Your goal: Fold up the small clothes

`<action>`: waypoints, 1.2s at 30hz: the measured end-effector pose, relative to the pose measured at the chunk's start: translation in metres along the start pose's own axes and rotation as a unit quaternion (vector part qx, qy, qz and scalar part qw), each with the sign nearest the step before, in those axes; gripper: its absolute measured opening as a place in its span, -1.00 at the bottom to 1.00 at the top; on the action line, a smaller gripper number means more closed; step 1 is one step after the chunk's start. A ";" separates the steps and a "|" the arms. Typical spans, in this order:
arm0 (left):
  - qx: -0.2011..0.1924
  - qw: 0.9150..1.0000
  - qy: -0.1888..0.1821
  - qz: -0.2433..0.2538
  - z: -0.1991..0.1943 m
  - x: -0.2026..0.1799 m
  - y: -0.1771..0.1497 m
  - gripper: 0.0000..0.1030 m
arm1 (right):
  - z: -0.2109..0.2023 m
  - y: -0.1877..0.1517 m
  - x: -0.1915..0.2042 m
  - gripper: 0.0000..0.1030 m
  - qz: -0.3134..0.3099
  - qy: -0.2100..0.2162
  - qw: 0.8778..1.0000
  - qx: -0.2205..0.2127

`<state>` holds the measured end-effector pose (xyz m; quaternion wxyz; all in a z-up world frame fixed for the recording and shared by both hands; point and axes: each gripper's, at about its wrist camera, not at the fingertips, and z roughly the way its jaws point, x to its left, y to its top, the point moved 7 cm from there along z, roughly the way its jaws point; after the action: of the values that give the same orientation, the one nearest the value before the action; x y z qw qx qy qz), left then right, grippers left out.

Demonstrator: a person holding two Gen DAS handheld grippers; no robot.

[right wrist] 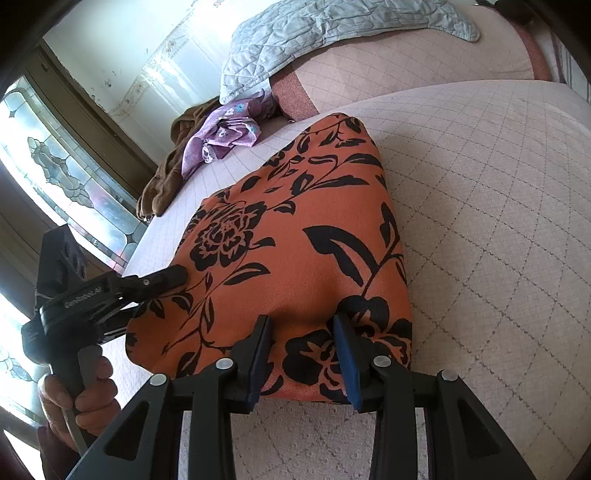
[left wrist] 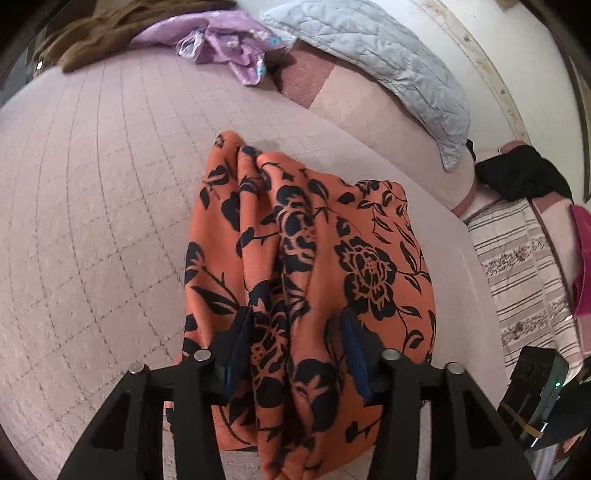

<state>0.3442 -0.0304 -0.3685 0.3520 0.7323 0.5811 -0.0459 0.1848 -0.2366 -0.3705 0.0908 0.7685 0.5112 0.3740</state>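
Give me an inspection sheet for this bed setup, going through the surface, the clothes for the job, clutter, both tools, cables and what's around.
Surface: pink quilted bedspread, covering the bed.
Job's things: orange flowered garment, lying bunched on the bedspread.
Clutter: purple cloth, brown cloth and a pale blue quilted pillow at the far edge; black cloth off to one side.
Grippers: left tool fingers apart with gathered folds of the garment between them; right tool fingers apart astride the garment's near edge. Whether either grips cannot be told.
Cables: nothing seen.
Surroundings: patterned glass window, white wall, striped bedding beside the bed.
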 end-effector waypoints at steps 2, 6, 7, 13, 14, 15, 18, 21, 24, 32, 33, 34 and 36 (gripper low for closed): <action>-0.011 1.000 -0.002 0.010 -0.003 -0.005 0.002 -0.08 | 0.000 0.000 0.000 -0.25 0.000 0.001 1.000 0.000; -0.025 1.000 -0.008 0.014 -0.007 -0.007 0.004 -0.08 | -0.001 0.000 0.000 -0.25 0.002 0.005 1.000 -0.002; -0.017 1.000 -0.002 0.012 -0.003 -0.005 0.003 -0.07 | -0.001 0.000 0.000 -0.25 0.002 0.006 1.000 -0.002; 0.007 0.999 -0.001 -0.036 0.010 0.008 0.002 -0.03 | -0.001 -0.001 -0.001 -0.25 0.000 0.010 1.000 0.000; 0.008 0.999 0.000 -0.033 0.010 0.007 0.000 -0.03 | -0.001 -0.001 -0.001 -0.25 0.000 0.011 1.000 0.000; 0.007 1.000 0.004 -0.029 0.011 0.006 0.000 -0.14 | -0.001 -0.001 -0.002 -0.25 0.000 0.013 1.000 0.001; 0.003 1.000 0.004 -0.010 0.012 -0.002 0.000 -0.52 | -0.001 -0.001 -0.002 -0.26 -0.002 0.014 1.000 0.004; -0.023 0.999 0.017 0.022 0.003 -0.016 0.005 -0.62 | -0.004 0.006 -0.001 -0.25 -0.003 0.014 1.000 0.015; -0.062 0.997 0.011 0.054 -0.014 -0.034 0.013 -0.66 | -0.012 0.024 0.003 -0.29 0.012 0.031 0.999 0.005; -0.086 0.992 0.039 0.085 -0.028 -0.029 0.015 -0.69 | 0.021 0.072 0.008 -0.29 0.042 0.018 0.999 -0.003; -0.085 0.992 0.043 0.084 -0.029 -0.024 0.014 -0.70 | 0.034 0.069 0.008 -0.29 0.054 0.022 0.998 0.011; -0.083 0.992 0.047 0.083 -0.032 -0.019 0.013 -0.70 | 0.046 0.064 0.012 -0.29 0.061 0.030 0.997 0.026; -0.082 0.992 0.049 0.080 -0.033 -0.013 0.012 -0.70 | 0.055 0.058 0.025 -0.29 0.048 0.032 0.998 0.028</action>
<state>0.3391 -0.0232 -0.3319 0.3843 0.7464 0.5394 0.0660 0.2679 -0.2287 -0.3675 0.0346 0.7820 0.4870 0.3874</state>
